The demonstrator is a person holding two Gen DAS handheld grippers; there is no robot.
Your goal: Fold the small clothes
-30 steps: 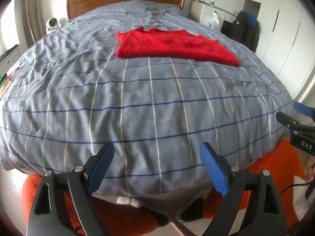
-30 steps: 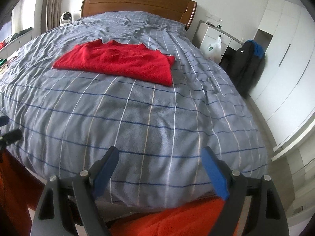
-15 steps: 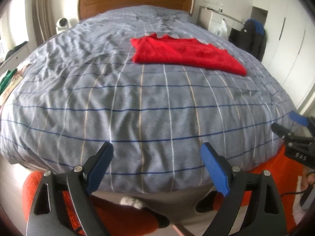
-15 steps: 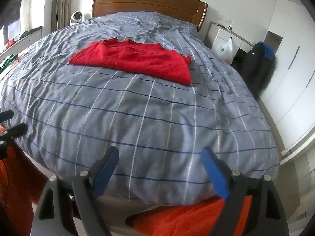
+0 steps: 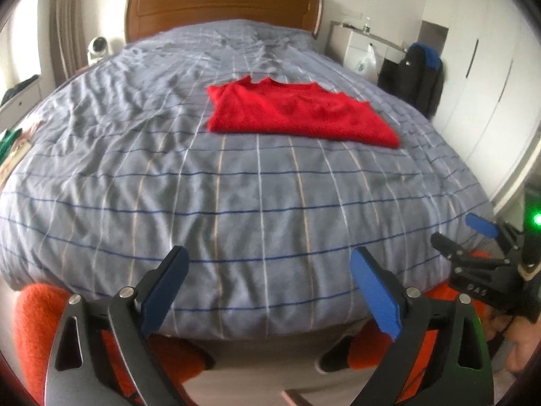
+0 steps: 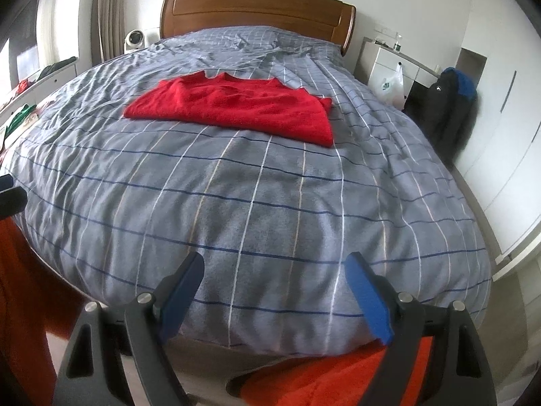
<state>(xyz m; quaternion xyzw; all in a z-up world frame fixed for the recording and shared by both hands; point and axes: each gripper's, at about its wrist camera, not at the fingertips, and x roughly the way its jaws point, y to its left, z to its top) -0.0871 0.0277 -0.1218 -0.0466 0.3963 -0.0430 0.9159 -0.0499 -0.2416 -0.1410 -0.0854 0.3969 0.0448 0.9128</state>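
Standing back from the foot of the bed [image 6: 270, 203], both claws hang over its near edge, well short of the red top [image 6: 233, 108], which lies flat on the checked cover far ahead of the fingers, closer to the headboard [image 6: 257, 10] than to the person. The left gripper [image 5: 270, 287] has just been spreading its jaws and now stands wide with nothing between the pads; the right gripper [image 6: 274, 291] is likewise open and empty. Seen from the left claw, the garment sits ahead and a little to the right; from the right claw, ahead and to the left, so it lies roughly between the two lines of aim. The step in hand looks like the reach before another fold, since the top already seems doubled into a rough rectangle, though the blur leaves the layers unclear. To do it well, I would bring both claws forward together, each to one near corner, dip the lower finger under every layer, and pinch only the knit, not the cover beneath. Lifting evenly should keep the edge straight.
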